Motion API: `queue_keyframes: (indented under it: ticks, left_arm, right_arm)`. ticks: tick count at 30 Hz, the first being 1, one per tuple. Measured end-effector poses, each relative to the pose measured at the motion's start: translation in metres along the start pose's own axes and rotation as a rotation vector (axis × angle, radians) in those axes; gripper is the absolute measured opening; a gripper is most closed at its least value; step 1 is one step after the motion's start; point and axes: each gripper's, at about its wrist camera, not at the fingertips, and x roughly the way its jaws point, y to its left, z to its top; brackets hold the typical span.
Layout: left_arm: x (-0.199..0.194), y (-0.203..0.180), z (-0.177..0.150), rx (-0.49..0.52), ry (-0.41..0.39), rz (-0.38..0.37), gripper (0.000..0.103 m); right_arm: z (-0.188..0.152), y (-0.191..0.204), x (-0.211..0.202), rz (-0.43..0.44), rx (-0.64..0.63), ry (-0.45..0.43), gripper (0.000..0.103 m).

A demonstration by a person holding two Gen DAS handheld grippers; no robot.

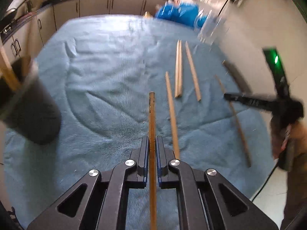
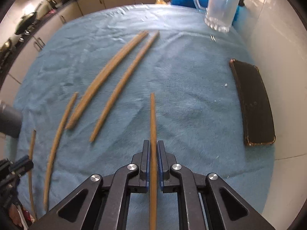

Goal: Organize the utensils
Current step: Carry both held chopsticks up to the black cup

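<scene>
My left gripper [image 1: 152,139] is shut on a brown wooden chopstick [image 1: 152,115] that runs straight out ahead between its pads. My right gripper [image 2: 153,142] is likewise shut on a second chopstick [image 2: 152,115], its tip raised over the blue towel [image 2: 191,76]. Several more chopsticks lie loose on the towel: a close pair [image 2: 109,74], a single one [image 2: 124,84] and another [image 2: 57,140]. A dark cup [image 1: 28,107] stands at the left of the left wrist view with a stick in it. The right gripper's black fingers [image 1: 241,100] show at that view's right edge.
A clear glass mug [image 2: 222,5] stands at the towel's far right. A dark flat phone-like case [image 2: 253,103] lies along the right edge. Blue cloth [image 1: 178,11] is bunched at the back. Kitchen cabinets [image 1: 96,5] run behind; a white wall is on the right.
</scene>
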Motion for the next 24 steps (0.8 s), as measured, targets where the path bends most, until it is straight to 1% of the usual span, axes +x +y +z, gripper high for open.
queue_keyframes:
  ticks: [3, 5, 7, 8, 9, 10, 11, 12, 13, 16, 19, 22, 24]
  left_arm:
    - [-0.035, -0.001, -0.008, 0.004, -0.099, -0.033, 0.007]
    - [-0.058, -0.001, -0.017, 0.013, -0.165, -0.042, 0.007]
    - [-0.077, 0.001, -0.025, 0.013, -0.219, -0.047, 0.007]
    - [-0.084, 0.003, -0.026, 0.012, -0.239, -0.049, 0.007]
    - [-0.094, 0.004, -0.027, 0.009, -0.268, -0.053, 0.007]
    - [-0.101, 0.006, -0.026, 0.005, -0.292, -0.053, 0.007]
    - [-0.112, 0.01, -0.028, -0.002, -0.325, -0.051, 0.007]
    - [-0.117, 0.012, -0.026, -0.01, -0.345, -0.05, 0.007]
    - [-0.124, 0.016, -0.026, -0.02, -0.365, -0.051, 0.007]
    - [-0.148, 0.031, -0.022, -0.066, -0.432, -0.056, 0.007]
    - [-0.172, 0.048, -0.014, -0.102, -0.499, -0.042, 0.007]
    - [-0.194, 0.068, -0.004, -0.127, -0.56, -0.005, 0.007]
    - [-0.201, 0.083, 0.009, -0.15, -0.592, 0.027, 0.007]
  right_arm:
    - [-0.016, 0.007, -0.025, 0.05, 0.007, -0.082, 0.007]
    - [-0.023, 0.01, -0.042, 0.079, 0.011, -0.131, 0.007]
    - [-0.035, 0.026, -0.067, 0.125, 0.005, -0.206, 0.007]
    - [-0.035, 0.026, -0.067, 0.125, 0.005, -0.206, 0.007]
    - [-0.038, 0.031, -0.075, 0.136, -0.001, -0.227, 0.007]
    - [-0.04, 0.042, -0.09, 0.165, -0.015, -0.27, 0.007]
    - [-0.041, 0.048, -0.097, 0.176, -0.022, -0.292, 0.007]
    - [-0.041, 0.048, -0.097, 0.176, -0.022, -0.292, 0.007]
    - [-0.041, 0.057, -0.107, 0.188, -0.03, -0.322, 0.007]
    - [-0.034, 0.079, -0.128, 0.229, -0.053, -0.402, 0.007]
    - [-0.027, 0.101, -0.147, 0.259, -0.077, -0.473, 0.007]
    - [-0.012, 0.127, -0.163, 0.292, -0.101, -0.543, 0.007]
    - [0.002, 0.147, -0.173, 0.331, -0.109, -0.585, 0.007]
